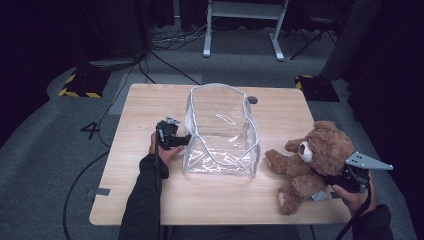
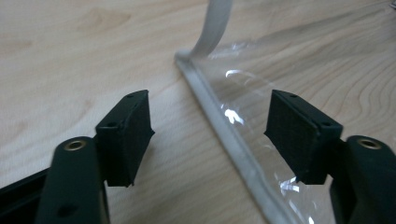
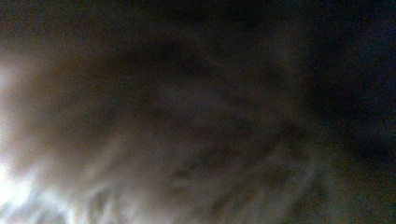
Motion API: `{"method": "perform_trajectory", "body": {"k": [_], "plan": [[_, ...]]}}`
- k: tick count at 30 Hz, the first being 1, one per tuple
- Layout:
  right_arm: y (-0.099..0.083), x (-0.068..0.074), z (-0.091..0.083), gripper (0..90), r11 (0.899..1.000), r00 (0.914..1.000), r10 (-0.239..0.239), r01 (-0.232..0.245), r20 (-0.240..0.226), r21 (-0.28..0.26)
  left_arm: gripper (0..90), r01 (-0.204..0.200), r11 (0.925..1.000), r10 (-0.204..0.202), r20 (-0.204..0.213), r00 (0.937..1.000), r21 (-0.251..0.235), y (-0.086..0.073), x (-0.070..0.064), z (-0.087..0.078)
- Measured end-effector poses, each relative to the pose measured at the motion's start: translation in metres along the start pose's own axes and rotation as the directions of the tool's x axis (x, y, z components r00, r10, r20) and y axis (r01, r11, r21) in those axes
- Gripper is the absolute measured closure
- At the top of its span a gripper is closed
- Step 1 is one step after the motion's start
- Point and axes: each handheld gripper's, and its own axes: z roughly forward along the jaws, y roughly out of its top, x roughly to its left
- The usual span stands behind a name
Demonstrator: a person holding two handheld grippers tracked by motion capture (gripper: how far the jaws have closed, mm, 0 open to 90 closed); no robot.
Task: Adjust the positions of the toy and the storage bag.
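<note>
Looking down from the high view: clear plastic bag stands open mid-table, mouth up. Left gripper sits at the bag's left wall near its base. Teddy bear lies right of the bag, apart from it; right gripper is pressed into the bear's back, grey plate on top.

Left gripper view: jaws apart, straddling the bag's white seam, one pad over bare wood, the other over clear film. Nothing pinched yet.

Right gripper view: blurred brown fur right up against the lens; cannot tell whether the jaws are clamped or apart.

Judgement: the step looks like bracing the bag while taking hold of the bear. Next calls for pinching the seam firmly, confirming a grip in the plush, then lifting the bear over the rim.
</note>
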Motion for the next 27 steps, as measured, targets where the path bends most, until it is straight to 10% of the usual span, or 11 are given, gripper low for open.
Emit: {"method": "perform_trajectory", "body": {"k": [16, 27], "plan": [[0.0, -0.003, -0.013, 47.5, 0.999, 0.9999, 0.013, -0.012, 0.009, -0.042, 28.2, -0.039, 0.999, 0.036, 0.098, 0.9945, 0.024, 0.027, -0.046, 0.03], [0.007, -0.004, -0.022, 50.6, 0.994, 0.9989, 0.023, -0.019, 0.04, -0.11, 20.5, -0.156, 0.9876, 0.157, 0.079, 0.9845, -0.012, -0.007, -0.045, -0.039]]}}
